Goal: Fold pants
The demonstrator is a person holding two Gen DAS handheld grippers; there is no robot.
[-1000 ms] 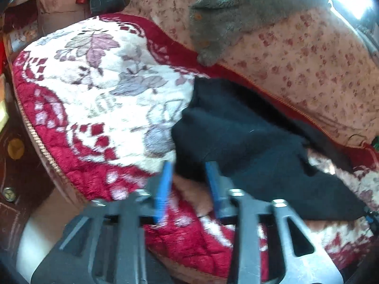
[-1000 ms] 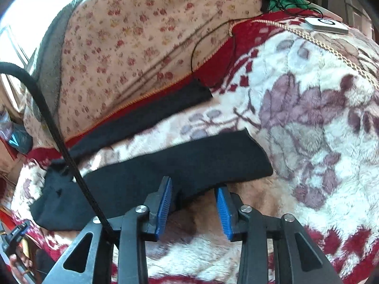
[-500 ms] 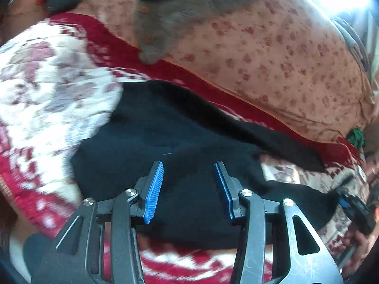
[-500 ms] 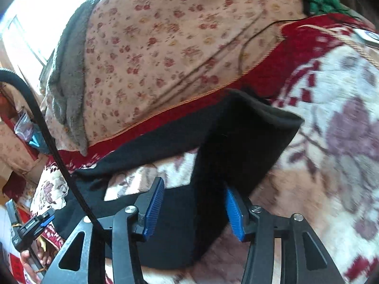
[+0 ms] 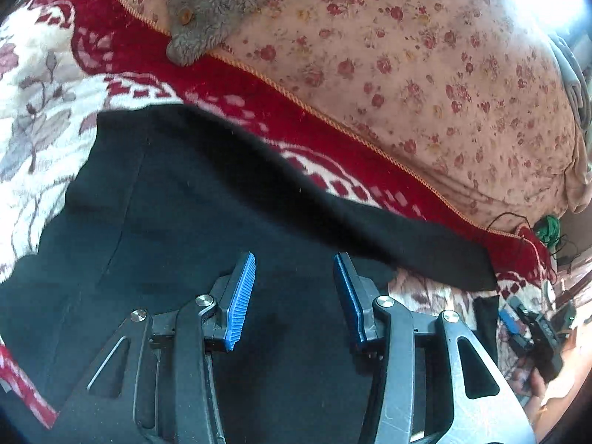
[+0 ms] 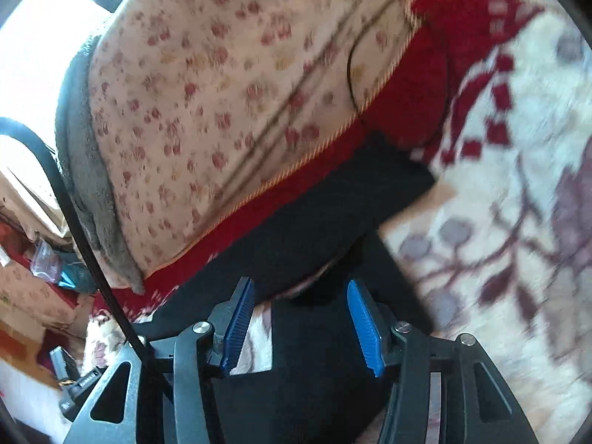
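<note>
Now the black pants [image 5: 177, 222] lie spread on a fluffy red and white blanket [image 5: 33, 85], with one leg stretching out along the red edge. Over the wide part of the pants, the left gripper [image 5: 294, 296] has its blue pads wide apart and nothing between them. By the other end, the right gripper [image 6: 299, 325] is also wide open, with black cloth under it but not pinched. Behind sits a flowery cushion [image 5: 425, 74] with a gray fuzzy cloth [image 5: 207, 11] on it.
</note>
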